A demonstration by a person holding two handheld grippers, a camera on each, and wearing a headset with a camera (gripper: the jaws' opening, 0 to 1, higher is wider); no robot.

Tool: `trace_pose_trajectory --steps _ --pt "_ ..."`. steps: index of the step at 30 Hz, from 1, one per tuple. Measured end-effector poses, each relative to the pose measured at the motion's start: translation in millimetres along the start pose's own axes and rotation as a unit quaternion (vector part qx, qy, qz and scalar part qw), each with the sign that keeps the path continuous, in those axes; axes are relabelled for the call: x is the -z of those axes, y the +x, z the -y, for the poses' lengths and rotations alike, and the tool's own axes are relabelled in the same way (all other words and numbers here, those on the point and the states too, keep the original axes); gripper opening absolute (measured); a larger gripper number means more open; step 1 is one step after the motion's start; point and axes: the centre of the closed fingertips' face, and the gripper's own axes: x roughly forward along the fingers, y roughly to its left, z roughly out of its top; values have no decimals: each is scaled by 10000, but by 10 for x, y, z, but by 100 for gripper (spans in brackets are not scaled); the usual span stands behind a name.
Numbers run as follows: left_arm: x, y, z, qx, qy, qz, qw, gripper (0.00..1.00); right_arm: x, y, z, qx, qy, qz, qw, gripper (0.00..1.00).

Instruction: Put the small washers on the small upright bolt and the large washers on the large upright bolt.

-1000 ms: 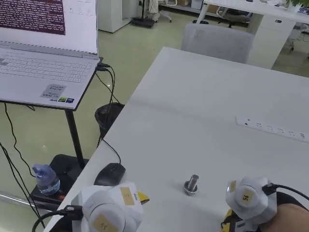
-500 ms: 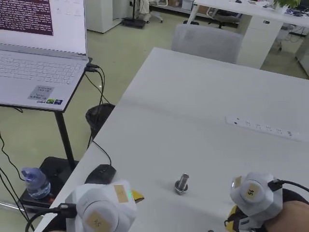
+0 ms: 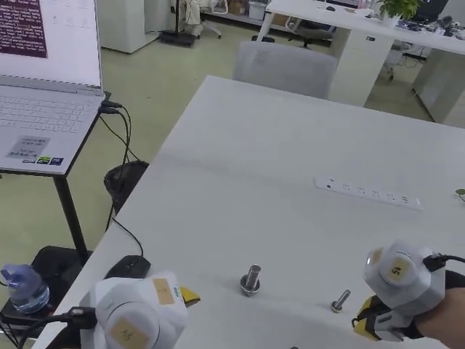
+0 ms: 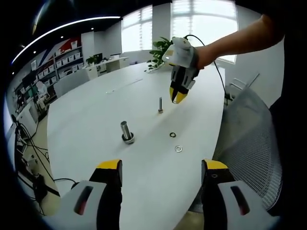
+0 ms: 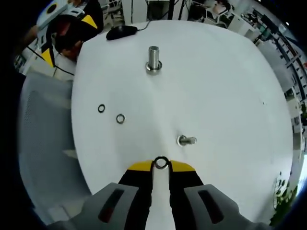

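To the left of the large bolt (image 3: 251, 279), the left gripper (image 4: 163, 168) hangs over the near edge of the surface (image 3: 290, 145). Its fingers are spread wide and there is nothing between them. The large bolt itself stands upright on its head, and I see no washer on its shaft. Two loose washers (image 5: 120, 118) lie flat on the surface on the near side of the large bolt, close to each other but not touching. To the right of the large bolt, a little apart from it, stands the small bolt (image 3: 339, 299), also bare. Further right again is the right gripper (image 5: 161, 167). Its fingers are closed narrow on a held washer (image 5: 161, 157), pinched by its rim so that the hole faces forward. I cannot tell whether this one is of the small or the large kind.

In my judgement the step in hand is the carrying of this washer to a bolt, most likely the small bolt, which is the nearer one. The next move asks for the ring to be turned flat, brought exactly above the bolt tip, lowered over the thread, and released only then. A small error to the side would let it fall onto the surface.
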Motion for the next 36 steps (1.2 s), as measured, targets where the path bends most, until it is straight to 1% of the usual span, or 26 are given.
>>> trace_pose_trajectory --steps 8,11,15,18,24,31,36 --pt "8 2 -19 -3 -6 -15 10000 66 -117 -94 226 152 56 53 9999 13" --pt "18 4 -26 -3 1 -33 10000 66 -169 -111 315 203 51 70 9998 13" --pt "28 0 -42 -19 -25 -49 10000 66 -232 -92 383 220 36 105 9997 13" --pt "35 -1 -50 -20 -47 -52 10000 66 -279 -67 386 184 14 103 9998 13" --pt "49 15 -66 -20 -77 -72 9999 66 -309 21 398 101 -44 40 9999 13" --pt "70 21 -73 -16 -98 -97 9999 65 -268 81 387 52 -79 -78 9999 13" --pt "81 15 -82 -25 -112 -112 9999 65 -268 110 380 28 -74 -74 9999 13"
